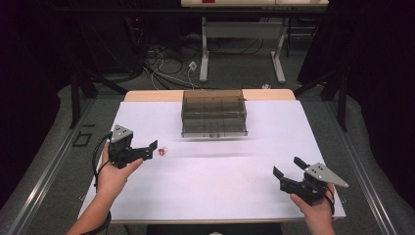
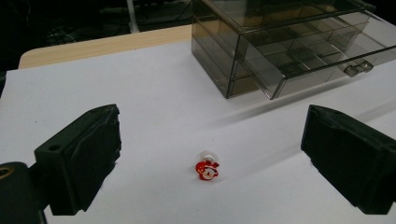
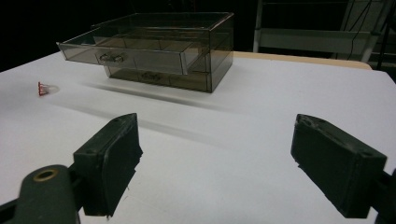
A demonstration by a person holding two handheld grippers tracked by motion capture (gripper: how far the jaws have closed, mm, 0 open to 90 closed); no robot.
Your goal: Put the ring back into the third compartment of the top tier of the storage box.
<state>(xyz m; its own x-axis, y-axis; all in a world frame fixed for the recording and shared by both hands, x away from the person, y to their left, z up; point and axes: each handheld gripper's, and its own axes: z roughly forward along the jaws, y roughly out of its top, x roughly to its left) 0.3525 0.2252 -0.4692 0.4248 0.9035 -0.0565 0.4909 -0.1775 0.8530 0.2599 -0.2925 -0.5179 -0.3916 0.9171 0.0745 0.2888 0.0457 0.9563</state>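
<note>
A small red ring (image 2: 206,169) lies on the white counter (image 1: 220,186), left of centre in the high view and low in the middle of the left gripper view. It has a round red face with pale and yellowish marks and a clear, whitish loop behind it; finer detail is too small to read. In the right gripper view it shows as a tiny red-and-clear speck at the far left (image 3: 43,88).

The left claw (image 1: 156,146), at the left of the high view, points toward the ring with its jaws wide apart and nothing between them. The ring sits on the counter just beyond the jaw tips, apart from both.

The right claw (image 1: 286,166), at the lower right of the high view, also stands open and empty, well apart from the ring.

A smoky clear drawer box (image 1: 214,112) stands at the upper middle of the high view. Its upper drawer (image 3: 126,51) is pulled partway out, and dividers show inside.
</note>
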